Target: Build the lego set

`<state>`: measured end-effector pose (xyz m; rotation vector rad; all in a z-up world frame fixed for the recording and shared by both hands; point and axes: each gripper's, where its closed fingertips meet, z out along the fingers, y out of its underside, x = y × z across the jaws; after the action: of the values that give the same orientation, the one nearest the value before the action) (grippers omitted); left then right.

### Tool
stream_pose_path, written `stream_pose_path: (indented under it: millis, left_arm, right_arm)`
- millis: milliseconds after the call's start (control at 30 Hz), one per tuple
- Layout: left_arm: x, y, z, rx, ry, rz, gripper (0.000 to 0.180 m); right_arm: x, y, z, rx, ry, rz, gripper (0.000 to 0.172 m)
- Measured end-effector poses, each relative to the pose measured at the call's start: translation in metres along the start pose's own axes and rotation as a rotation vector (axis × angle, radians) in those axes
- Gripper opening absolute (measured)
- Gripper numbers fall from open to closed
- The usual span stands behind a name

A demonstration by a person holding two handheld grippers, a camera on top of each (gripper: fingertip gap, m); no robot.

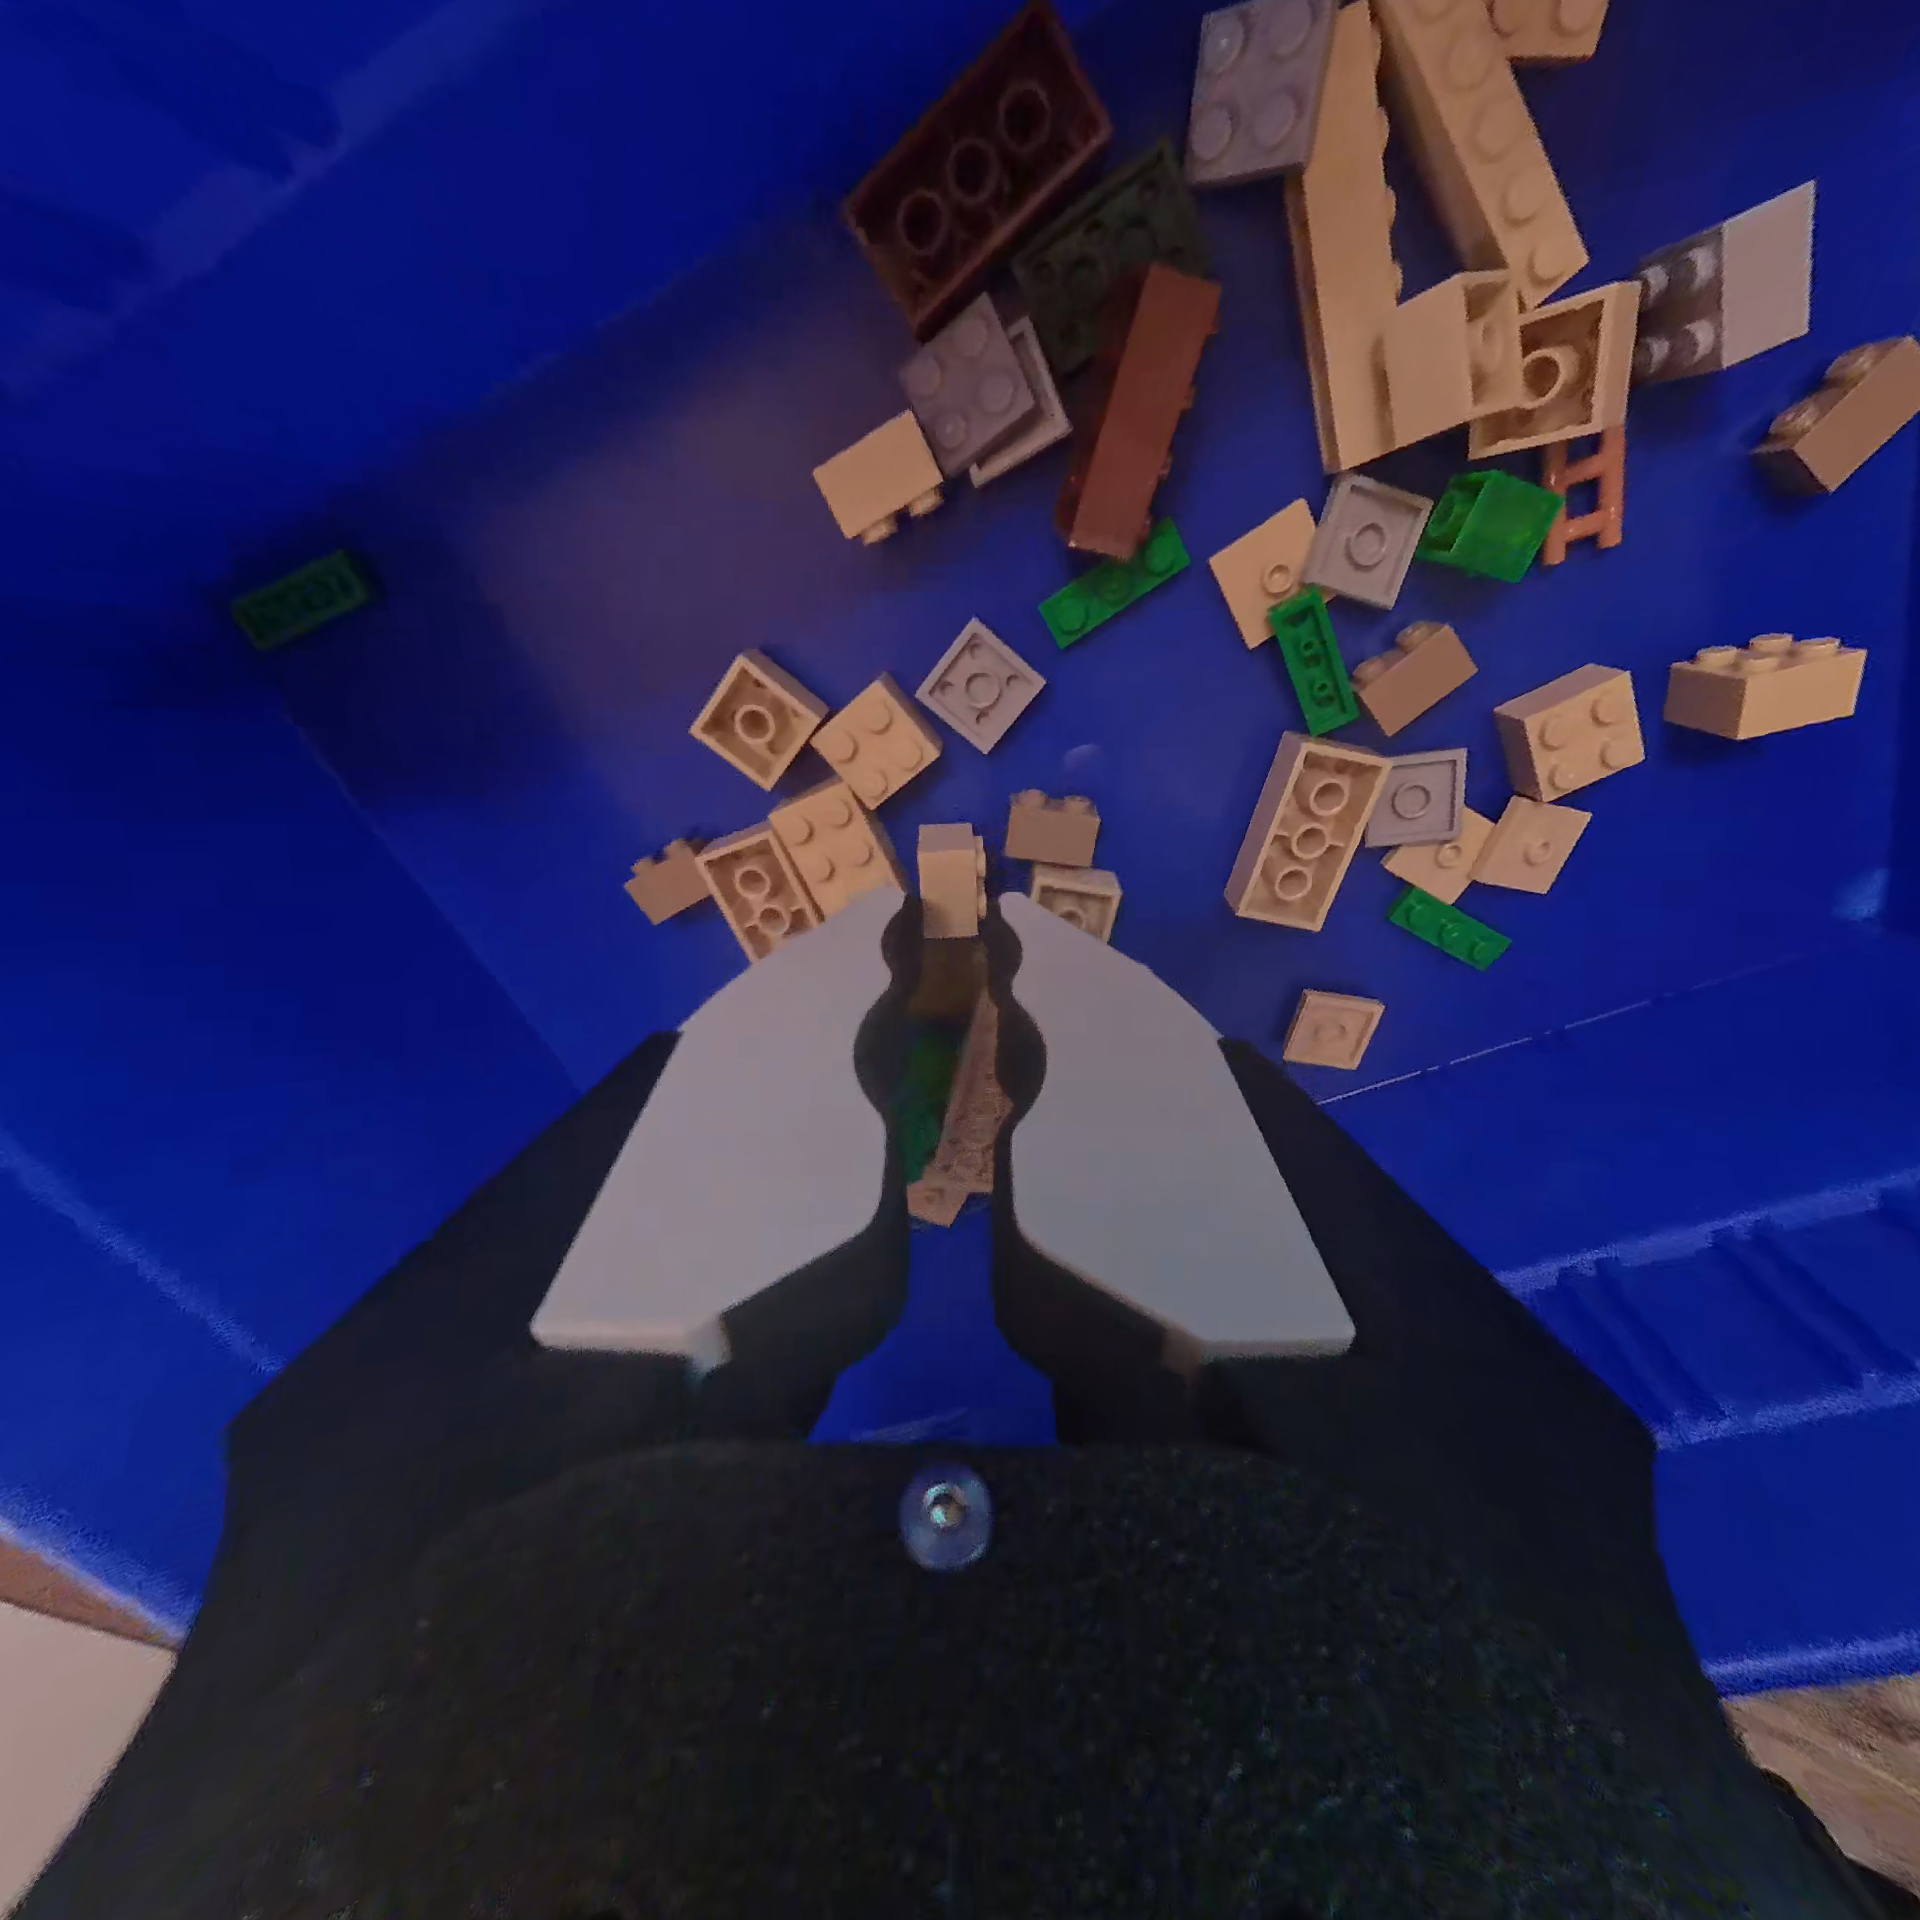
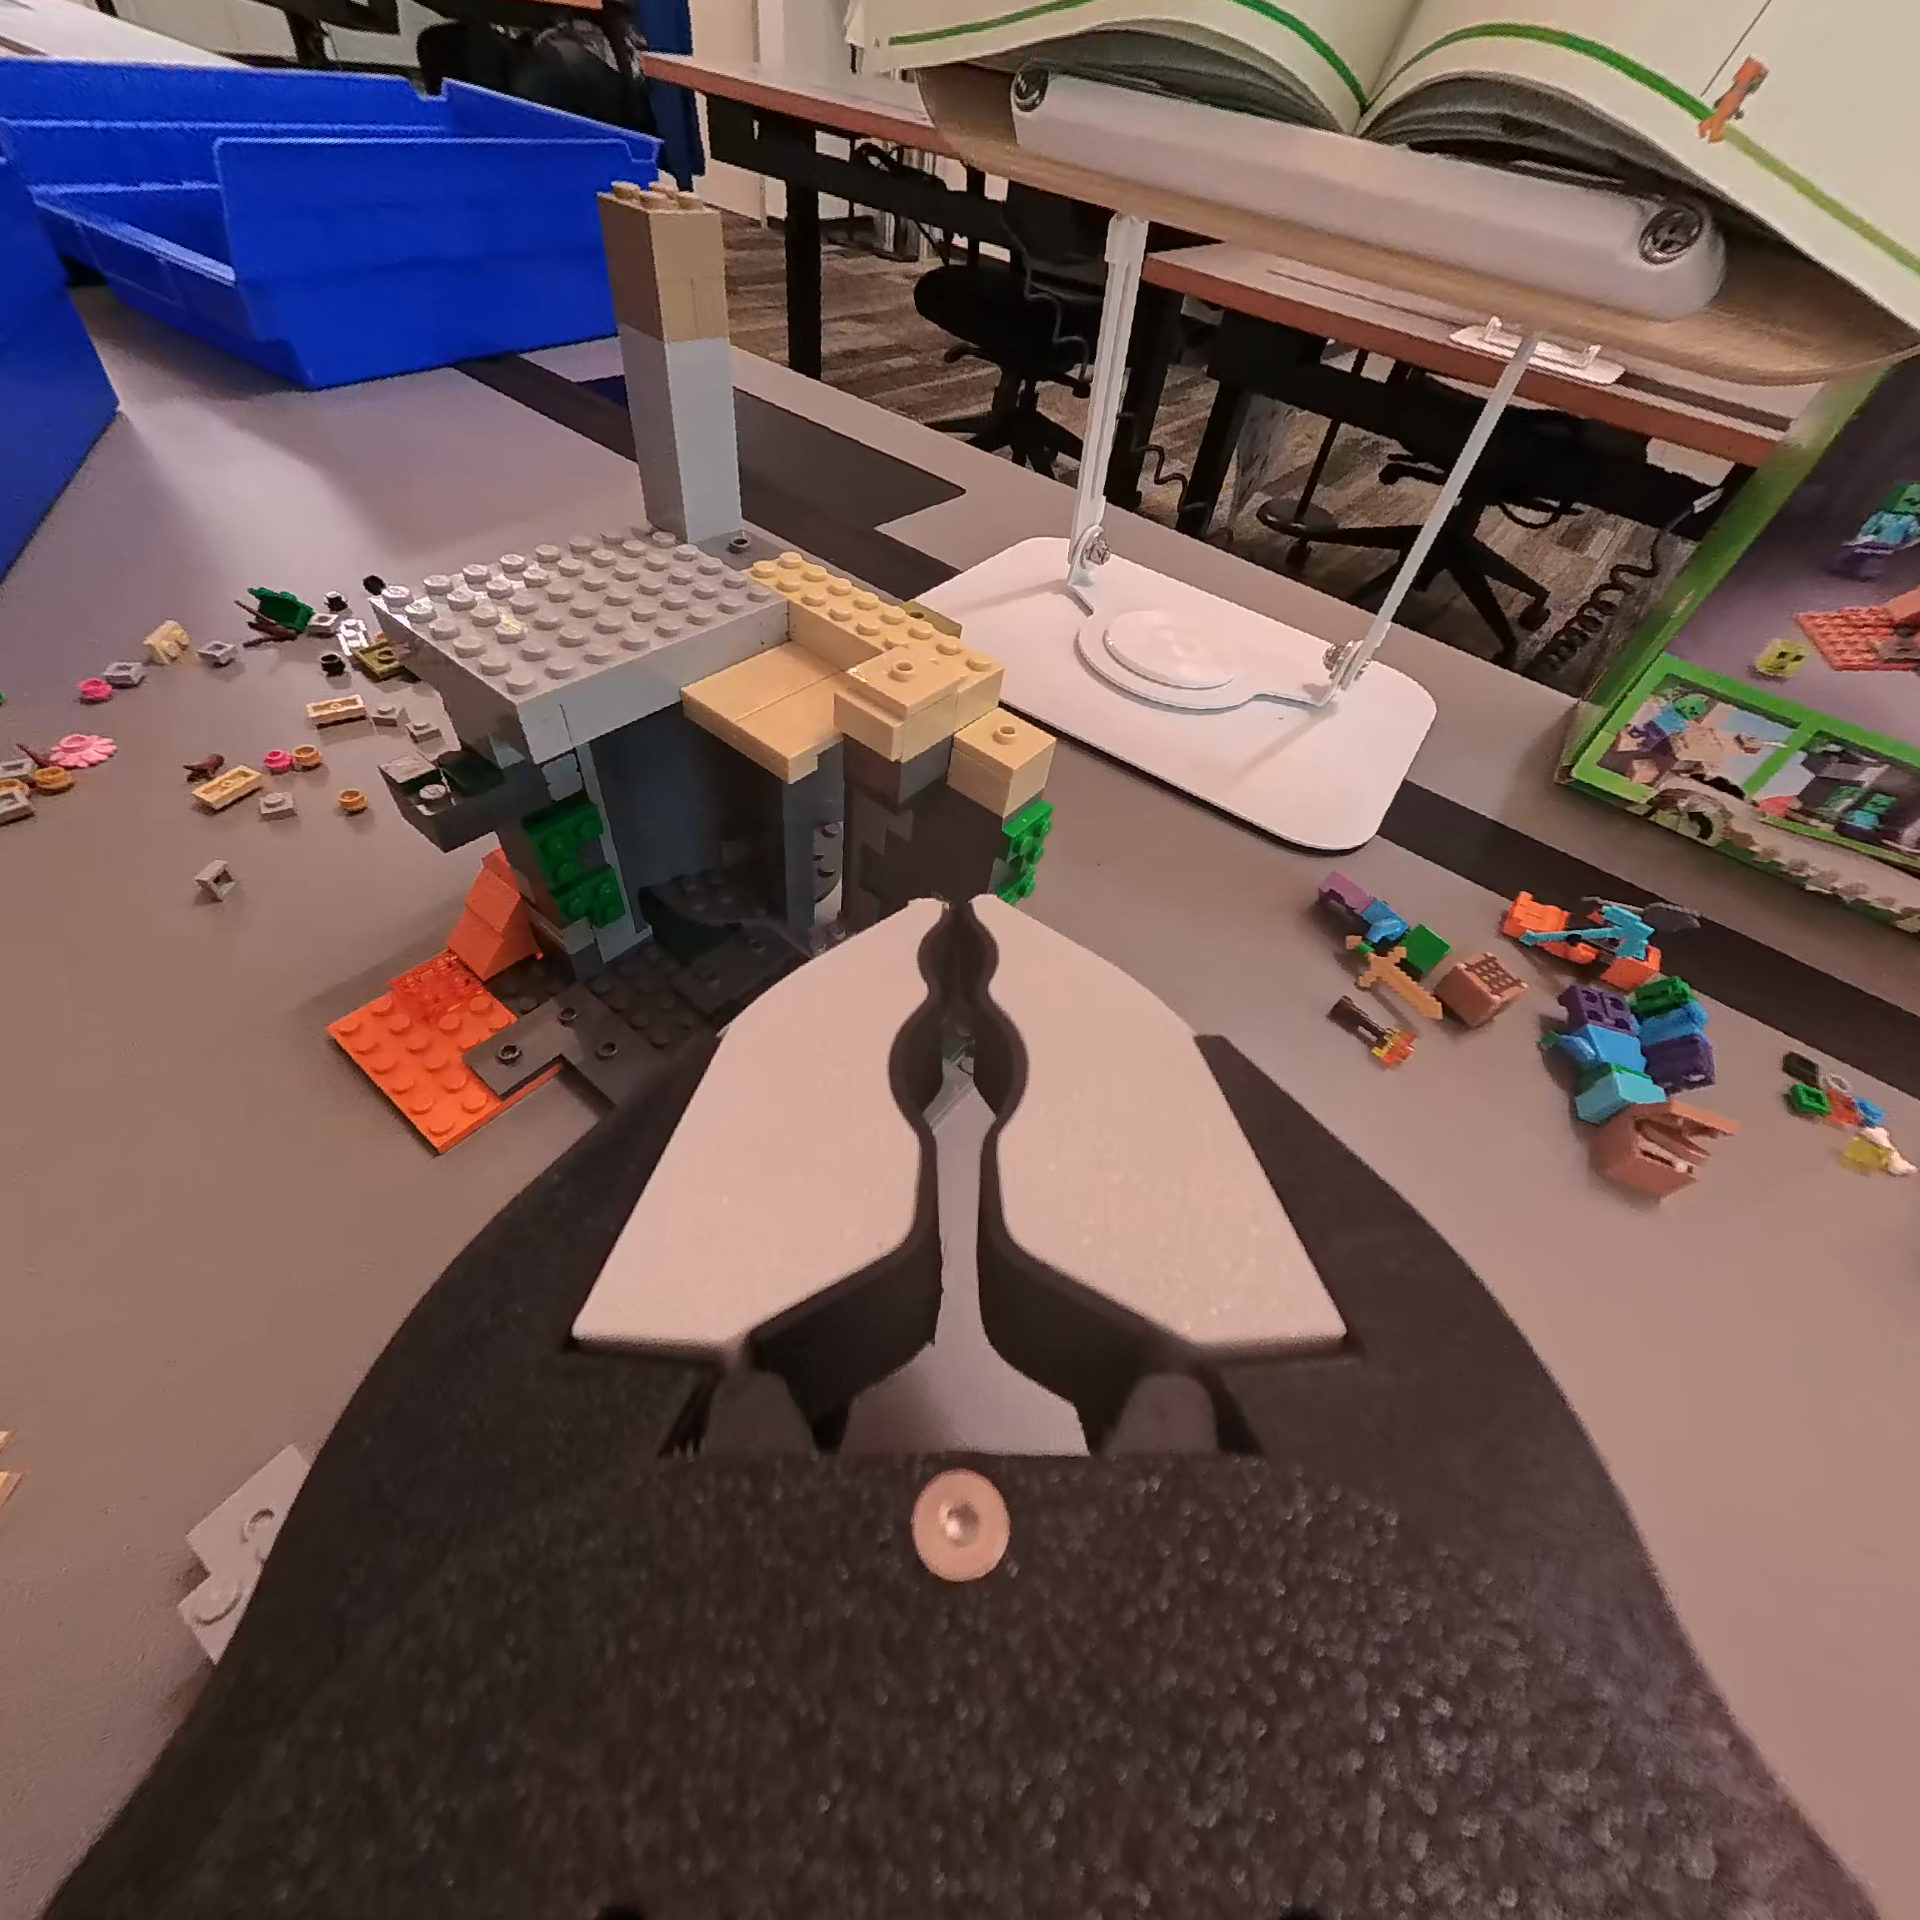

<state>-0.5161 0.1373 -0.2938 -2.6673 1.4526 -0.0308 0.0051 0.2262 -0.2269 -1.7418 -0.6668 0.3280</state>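
Tan brick [image 1: 951,878] sits pinched on edge between the left gripper [image 1: 954,914] fingertips, lifted over the blue bin [image 1: 312,935] floor. Around it in the bin lie loose tan, grey, green and brown bricks, the nearest just beside the fingertips, the brown plate [image 1: 977,166] far back. Right gripper [image 2: 958,914] is clenched on nothing, hovering in front of the half-built model [image 2: 665,727] on the grey table [image 2: 1195,935]. Model has walls, roof and a tower; small parts lie scattered on both sides of it, so building looks unfinished.
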Motion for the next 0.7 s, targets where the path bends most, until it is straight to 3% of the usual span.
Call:
stream_pose_path:
  millis: [367,700]
  left_arm:
    - [-0.028,0.005,-0.021,0.011,-0.110,-0.051,0.012]
    - [-0.018,-0.005,-0.023,0.049,-0.099,-0.031,0.015]
  right_arm:
    - [0.001,0.001,0.000,-0.003,-0.009,0.016,0.000]
    - [-0.001,-0.001,-0.001,0.001,-0.014,0.017,0.000]
